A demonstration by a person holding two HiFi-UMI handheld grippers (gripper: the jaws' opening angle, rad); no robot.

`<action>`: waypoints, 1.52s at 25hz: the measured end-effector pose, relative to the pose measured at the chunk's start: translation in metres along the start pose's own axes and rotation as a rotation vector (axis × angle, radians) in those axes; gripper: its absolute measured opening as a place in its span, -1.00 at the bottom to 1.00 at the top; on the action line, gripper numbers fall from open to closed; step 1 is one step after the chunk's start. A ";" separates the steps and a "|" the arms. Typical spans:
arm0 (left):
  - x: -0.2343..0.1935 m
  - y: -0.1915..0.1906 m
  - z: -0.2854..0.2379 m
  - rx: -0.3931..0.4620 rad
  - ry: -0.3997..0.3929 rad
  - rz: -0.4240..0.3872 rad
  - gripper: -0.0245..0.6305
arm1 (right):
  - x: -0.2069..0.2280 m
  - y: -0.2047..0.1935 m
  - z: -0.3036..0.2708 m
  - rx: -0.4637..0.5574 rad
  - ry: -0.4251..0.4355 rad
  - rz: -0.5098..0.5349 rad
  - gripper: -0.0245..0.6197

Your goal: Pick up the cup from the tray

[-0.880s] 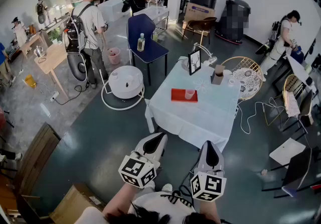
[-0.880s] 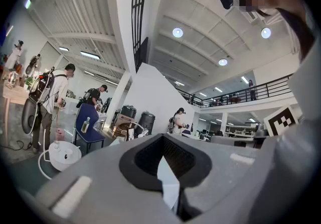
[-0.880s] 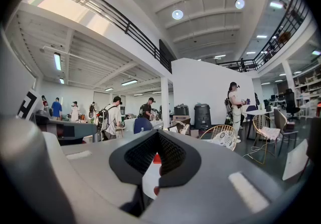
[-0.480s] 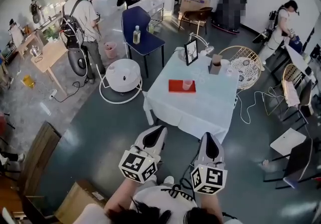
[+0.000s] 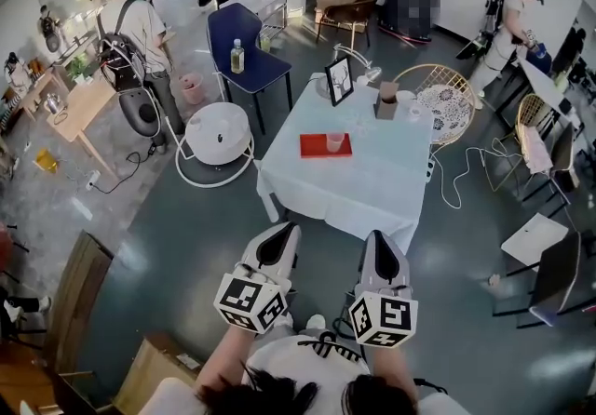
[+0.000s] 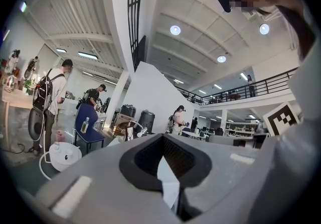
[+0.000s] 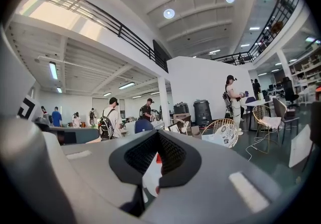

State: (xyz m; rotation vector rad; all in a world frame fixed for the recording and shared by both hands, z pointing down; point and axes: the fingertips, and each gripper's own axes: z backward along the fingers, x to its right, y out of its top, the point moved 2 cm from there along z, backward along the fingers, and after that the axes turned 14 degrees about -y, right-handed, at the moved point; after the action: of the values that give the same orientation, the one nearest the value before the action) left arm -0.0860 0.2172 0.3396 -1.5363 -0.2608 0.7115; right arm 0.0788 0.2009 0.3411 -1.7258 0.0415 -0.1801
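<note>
We look steeply down from head height into a large open workroom with a dark floor. Low in the head view we hold two grey grippers side by side, each carrying a cube of black-and-white square markers. The left gripper (image 5: pixel 281 236) and the right gripper (image 5: pixel 382 244) both point towards a table ahead and are well apart from it.

In its own view, the left gripper (image 6: pixel 163 135) has its jaws clenched together at the tips, with nothing between them. The right gripper (image 7: pixel 159 131) looks the same in its view, jaws closed tight and empty.

The tabletop (image 5: pixel 372 185) is covered with a white cloth that hangs over the edges. A flat, red, rectangular tray (image 5: pixel 315 147) lies on it, towards the far left side. The cup (image 5: pixel 334 141) stands upright on the right part of the tray. It is small and looks translucent pale pink, with its open mouth facing up. We cannot make out any finer detail on it at this distance.

Farther back on the tabletop are a dark picture frame (image 5: pixel 340 80) and a small brown box (image 5: pixel 385 101). A round wicker chair (image 5: pixel 438 97) stands just beside the far right corner. To the left are a blue chair (image 5: pixel 247 46) with a bottle (image 5: pixel 237 57) on its seat, and a person wearing a backpack (image 5: pixel 130 32).
</note>
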 end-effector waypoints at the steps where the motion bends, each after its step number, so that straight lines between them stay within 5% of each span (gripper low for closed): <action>1: 0.001 0.000 -0.001 -0.002 0.000 -0.002 -0.93 | 0.000 0.001 0.000 0.001 0.017 -0.020 -0.84; 4: 0.002 -0.002 -0.004 -0.011 -0.004 -0.006 -0.93 | -0.001 0.001 -0.002 -0.017 0.075 -0.062 -0.76; 10: 0.006 -0.013 -0.010 -0.043 -0.008 0.009 -0.93 | 0.002 -0.001 -0.003 -0.004 0.093 0.016 -0.50; 38: -0.010 -0.023 -0.057 -0.091 0.065 -0.034 -0.93 | 0.027 -0.008 -0.053 -0.048 0.144 0.057 -0.47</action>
State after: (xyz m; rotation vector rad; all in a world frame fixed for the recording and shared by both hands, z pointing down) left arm -0.0550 0.1682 0.3614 -1.6344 -0.2729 0.6284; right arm 0.0974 0.1467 0.3601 -1.7550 0.2024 -0.2629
